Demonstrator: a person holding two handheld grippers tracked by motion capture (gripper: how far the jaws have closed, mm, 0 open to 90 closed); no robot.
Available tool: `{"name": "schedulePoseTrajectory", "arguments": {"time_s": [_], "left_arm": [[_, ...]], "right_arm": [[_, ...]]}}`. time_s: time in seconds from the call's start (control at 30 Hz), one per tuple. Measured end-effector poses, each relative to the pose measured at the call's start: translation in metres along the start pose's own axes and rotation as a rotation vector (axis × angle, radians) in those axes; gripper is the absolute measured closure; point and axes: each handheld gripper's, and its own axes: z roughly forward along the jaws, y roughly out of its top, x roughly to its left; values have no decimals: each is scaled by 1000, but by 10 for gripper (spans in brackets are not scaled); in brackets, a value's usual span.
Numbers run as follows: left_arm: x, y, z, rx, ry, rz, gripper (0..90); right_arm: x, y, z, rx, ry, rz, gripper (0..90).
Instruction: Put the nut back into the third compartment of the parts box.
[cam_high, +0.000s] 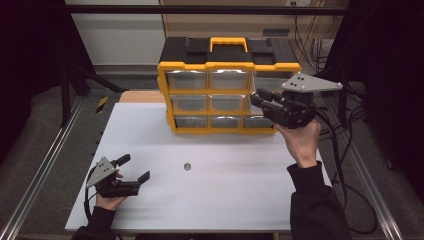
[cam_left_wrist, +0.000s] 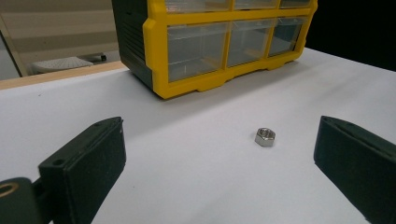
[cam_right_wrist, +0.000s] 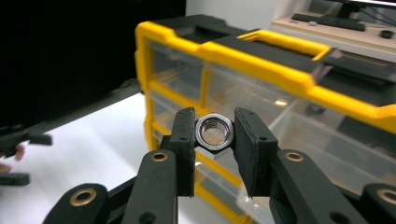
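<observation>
My right gripper (cam_high: 257, 96) is raised in front of the right side of a yellow and black drawer cabinet (cam_high: 227, 65). It is shut on a steel hex nut (cam_right_wrist: 214, 132), which sits pinched between the two pads with its threaded hole facing the camera. A clear drawer (cam_right_wrist: 308, 140) of the cabinet (cam_right_wrist: 261, 51) lies just behind the nut and looks pulled out. My left gripper (cam_high: 135, 168) rests low at the table's front left, jaws wide open and nothing between them. A second hex nut (cam_high: 187, 166) lies flat on the white table; it shows ahead of the left gripper (cam_left_wrist: 217, 140) as a small nut (cam_left_wrist: 265, 136).
The cabinet (cam_left_wrist: 196, 56) stands at the back of the white table top (cam_high: 225, 195), with three rows of clear drawers. Cables hang off the right edge. Metal rails run along both sides of the table.
</observation>
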Motion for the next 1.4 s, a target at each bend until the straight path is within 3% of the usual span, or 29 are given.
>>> {"name": "schedulePoseTrajectory", "arguments": {"time_s": [0.47, 0.8, 1.27, 1.4], "left_arm": [[0, 0, 0, -2, -3, -2, 21], [0, 0, 0, -4, -2, -4, 21], [0, 0, 1, 0, -3, -1, 21], [0, 0, 0, -1, -4, 0, 20]], "right_arm": [[-35, 13, 7, 32, -120, 36, 702], [-49, 9, 23, 86, -187, 50, 702], [-57, -1, 38, 201, -223, 85, 699], [-56, -1, 38, 212, -218, 96, 696]]}}
